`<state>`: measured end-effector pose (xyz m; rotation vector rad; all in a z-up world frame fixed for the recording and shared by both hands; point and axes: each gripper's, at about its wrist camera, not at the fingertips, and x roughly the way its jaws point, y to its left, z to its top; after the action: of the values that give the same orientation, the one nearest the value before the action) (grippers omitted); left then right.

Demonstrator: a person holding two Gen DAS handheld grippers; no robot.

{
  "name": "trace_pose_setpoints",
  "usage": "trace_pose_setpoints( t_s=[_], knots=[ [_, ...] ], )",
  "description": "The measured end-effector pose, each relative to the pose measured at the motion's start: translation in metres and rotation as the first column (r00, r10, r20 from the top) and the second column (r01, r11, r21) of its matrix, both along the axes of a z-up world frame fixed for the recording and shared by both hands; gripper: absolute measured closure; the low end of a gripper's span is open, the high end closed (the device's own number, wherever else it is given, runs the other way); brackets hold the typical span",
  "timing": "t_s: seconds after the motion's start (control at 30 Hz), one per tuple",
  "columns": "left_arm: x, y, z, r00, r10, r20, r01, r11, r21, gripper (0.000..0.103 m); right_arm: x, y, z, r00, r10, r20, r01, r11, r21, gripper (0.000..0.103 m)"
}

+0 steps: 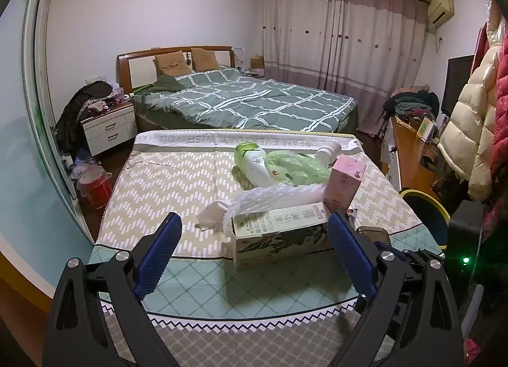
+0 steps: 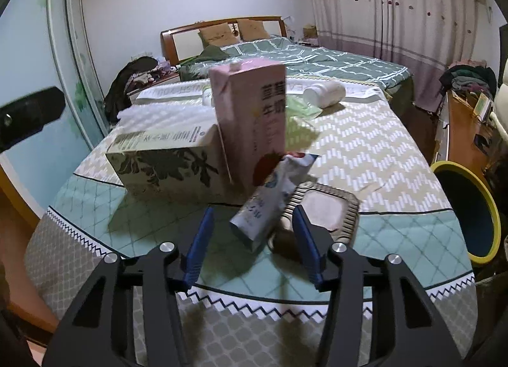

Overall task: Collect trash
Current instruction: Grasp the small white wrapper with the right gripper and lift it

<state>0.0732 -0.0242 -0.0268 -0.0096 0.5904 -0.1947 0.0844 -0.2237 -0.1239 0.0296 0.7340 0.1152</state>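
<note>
Trash lies on the cloth-covered table [image 1: 197,275]. A beige leaf-printed box [image 1: 279,233] lies on its side close ahead of my left gripper [image 1: 255,220], which is open and holds nothing. Behind the box are a pink carton [image 1: 344,182], bubble wrap [image 1: 270,198], a crumpled tissue [image 1: 212,214], a green-capped white bottle [image 1: 254,163], a green plastic bag [image 1: 295,166] and a white jar [image 1: 328,151]. In the right wrist view a small blue-and-white carton [image 2: 270,195] lies tilted between the fingers of my right gripper [image 2: 253,213]. Gaps show on both sides, so the pads do not press it.
A dark ribbed tray [image 2: 346,214] lies just right of the small carton. The pink carton [image 2: 250,119] and the beige box [image 2: 165,157] stand behind it. A yellow-rimmed bin [image 2: 470,208] stands off the table's right edge. A bed [image 1: 254,103] lies beyond.
</note>
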Motion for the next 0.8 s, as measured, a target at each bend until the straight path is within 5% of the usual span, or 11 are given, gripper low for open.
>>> trace_pose_setpoints(
  t_s=[0.2,0.3,0.8],
  knots=[
    [0.002,-0.004,-0.004,1.0,-0.013,-0.013,0.013,1.0,0.001,0.011,0.004,0.003,-0.006,1.0,-0.026,0.003,0.027,0.998,-0.063,0.059],
    [0.002,-0.005,-0.006,1.0,-0.018,-0.016,0.018,1.0,0.001,0.011,0.005,0.0,-0.006,0.999,-0.038,0.007,0.038,0.997,-0.068,0.091],
    [0.003,-0.015,-0.014,0.999,-0.041,-0.031,0.041,0.999,0.001,0.011,-0.018,-0.03,0.027,0.998,-0.016,0.061,0.01,0.996,0.092,0.096]
  ],
)
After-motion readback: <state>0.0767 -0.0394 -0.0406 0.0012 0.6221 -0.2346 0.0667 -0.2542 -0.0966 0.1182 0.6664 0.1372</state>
